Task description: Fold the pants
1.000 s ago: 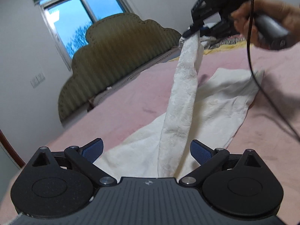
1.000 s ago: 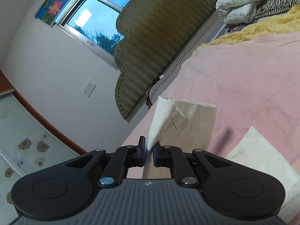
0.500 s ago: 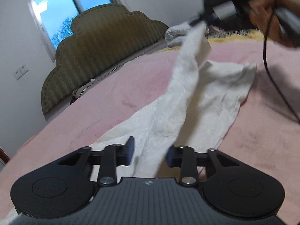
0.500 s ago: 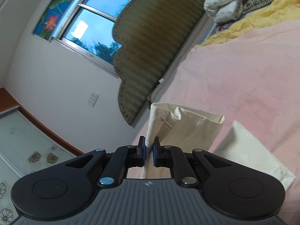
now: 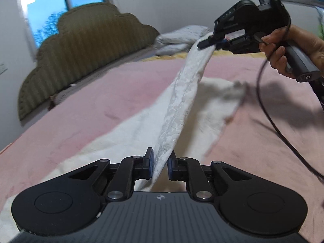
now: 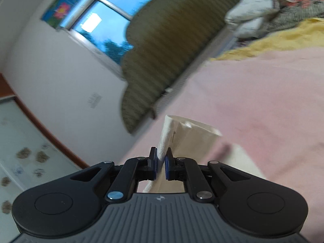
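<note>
olive scalloped headboard (image 6: 172, 46) against white wall (image 6: 60, 77); window (image 6: 105, 20) left of headboard, blue dusk light; pink bedspread (image 5: 101, 105) below headboard; pillows (image 6: 253, 8) right of it.

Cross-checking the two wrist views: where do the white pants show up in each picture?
Left wrist: white pants run up the centre, from the left gripper to the right gripper at upper right; the rest lies on the pink bedspread.
Right wrist: pants lower centre, pinched in the right gripper.
Shared landmark: olive scalloped headboard.
</note>
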